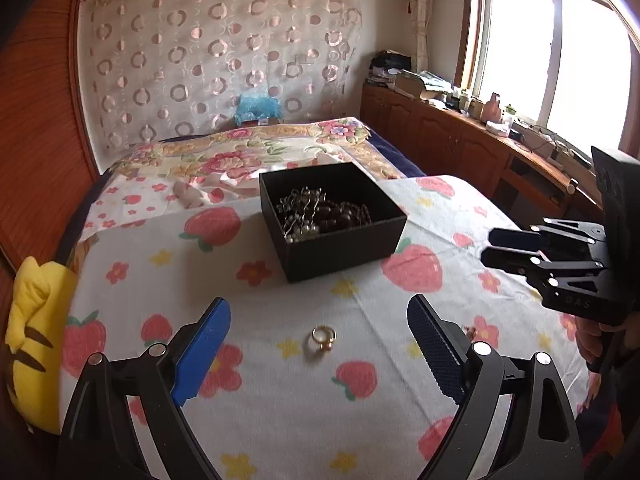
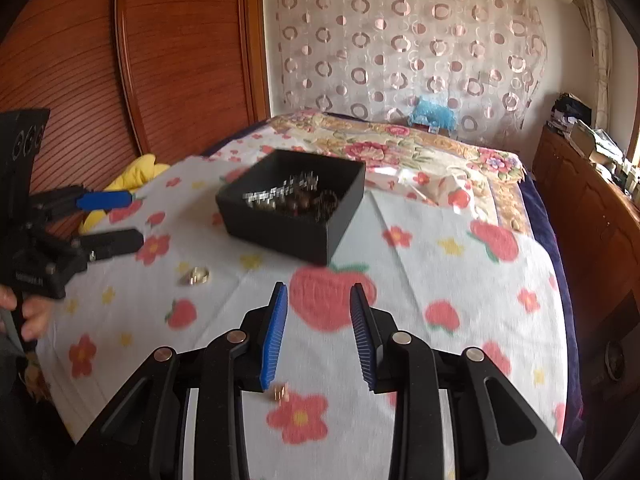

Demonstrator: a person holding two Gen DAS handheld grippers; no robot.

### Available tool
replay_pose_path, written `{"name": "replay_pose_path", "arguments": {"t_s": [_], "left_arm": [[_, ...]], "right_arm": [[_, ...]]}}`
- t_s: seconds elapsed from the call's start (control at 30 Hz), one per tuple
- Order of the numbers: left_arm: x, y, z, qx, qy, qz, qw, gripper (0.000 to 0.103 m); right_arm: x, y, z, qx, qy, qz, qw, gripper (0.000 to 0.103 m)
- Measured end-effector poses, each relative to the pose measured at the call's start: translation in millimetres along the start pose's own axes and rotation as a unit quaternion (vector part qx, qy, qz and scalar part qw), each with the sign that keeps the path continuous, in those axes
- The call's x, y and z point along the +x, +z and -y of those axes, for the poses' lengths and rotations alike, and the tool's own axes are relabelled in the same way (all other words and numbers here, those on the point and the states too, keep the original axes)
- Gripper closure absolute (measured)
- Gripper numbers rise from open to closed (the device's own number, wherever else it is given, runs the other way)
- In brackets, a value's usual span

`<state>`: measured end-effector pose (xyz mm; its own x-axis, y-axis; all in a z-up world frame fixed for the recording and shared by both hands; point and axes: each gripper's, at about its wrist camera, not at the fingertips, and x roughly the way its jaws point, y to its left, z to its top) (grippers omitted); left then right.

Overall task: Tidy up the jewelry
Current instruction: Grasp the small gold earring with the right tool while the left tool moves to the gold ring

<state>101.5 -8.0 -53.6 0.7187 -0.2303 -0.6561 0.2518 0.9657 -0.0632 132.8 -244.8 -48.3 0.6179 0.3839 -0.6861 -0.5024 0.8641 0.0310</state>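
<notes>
- Step in hand: pickup. Left gripper (image 1: 318, 346) spread wide, straddling gold ring (image 1: 323, 338) on the cloth, near side of black box (image 1: 332, 220).
- Right gripper (image 2: 319, 332) partly spread, empty.
- Next: lower, pinch ring, carry to box.

We hold our left claw (image 1: 319, 350) tilted downward with its jaws spread wide and empty; our right claw (image 2: 319, 334), likewise tilted down, stands partly open, gripping nothing.
</notes>
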Motion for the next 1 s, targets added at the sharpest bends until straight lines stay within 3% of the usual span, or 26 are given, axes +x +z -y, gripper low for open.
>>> {"name": "replay_pose_path", "arguments": {"t_s": [0.3,0.73,0.9,1.0], "left_arm": [[16,-22,-4,0.002,0.003,-0.034,0.9994,0.016],[42,-30,-4,0.013,0.011,-0.071,0.9973,0.016],[53,-26,-2,0.021,0.008,-0.087,0.9960,0.017],[61,-23,2,0.034,0.011,-0.099,0.9945,0.030]], "right_arm": [[10,-42,-12,0.007,0.021,-0.042,0.999,0.068],[31,-53,-34,-0.032,0.018,-0.079,0.996,0.068],[32,-54,-33,-0.035,0.013,-0.080,0.996,0.087],[31,-54,-29,-0.032,0.013,-0.077,0.996,0.088]]}}
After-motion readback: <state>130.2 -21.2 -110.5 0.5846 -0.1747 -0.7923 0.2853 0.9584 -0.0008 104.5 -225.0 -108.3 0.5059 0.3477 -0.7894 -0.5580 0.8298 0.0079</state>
